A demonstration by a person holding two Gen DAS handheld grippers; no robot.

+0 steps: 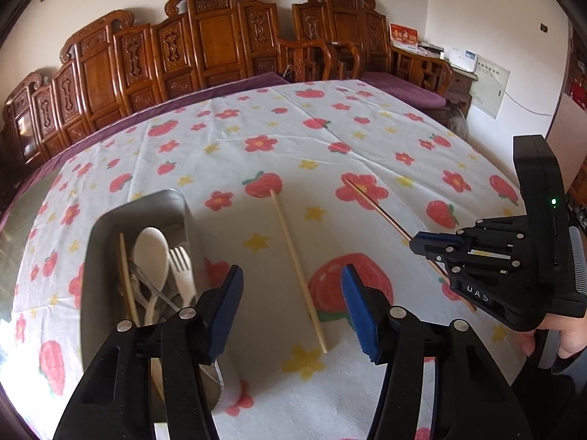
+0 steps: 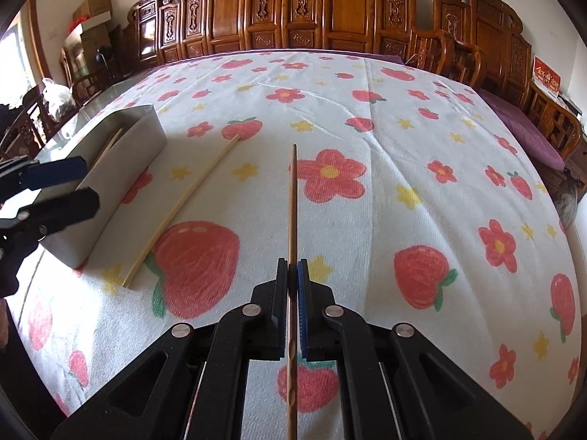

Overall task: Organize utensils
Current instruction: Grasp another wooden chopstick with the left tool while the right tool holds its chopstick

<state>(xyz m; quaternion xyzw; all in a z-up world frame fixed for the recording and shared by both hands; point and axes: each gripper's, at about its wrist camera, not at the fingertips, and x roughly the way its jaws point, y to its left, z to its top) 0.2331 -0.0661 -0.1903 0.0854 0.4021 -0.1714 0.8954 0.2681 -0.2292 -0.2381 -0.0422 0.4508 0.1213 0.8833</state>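
Note:
My right gripper (image 2: pixel 292 267) is shut on a brown chopstick (image 2: pixel 292 201), which runs forward between its pads; it also shows in the left wrist view (image 1: pixel 378 207), held by the right gripper (image 1: pixel 416 245). A pale chopstick (image 1: pixel 297 267) lies loose on the flowered tablecloth, also in the right wrist view (image 2: pixel 183 205). My left gripper (image 1: pixel 291 304) is open and empty, just above the near end of the pale chopstick. A metal tray (image 1: pixel 91 278) to its left holds a white spoon (image 1: pixel 150 253), a white fork (image 1: pixel 183 271) and a chopstick (image 1: pixel 126 278).
The table (image 2: pixel 403 168) is covered by a white cloth with red flowers and strawberries. Carved wooden chairs (image 1: pixel 212 44) line the far edge. The tray (image 2: pixel 121 168) sits at the table's left side. A purple cushion (image 2: pixel 524 128) lies on a bench at right.

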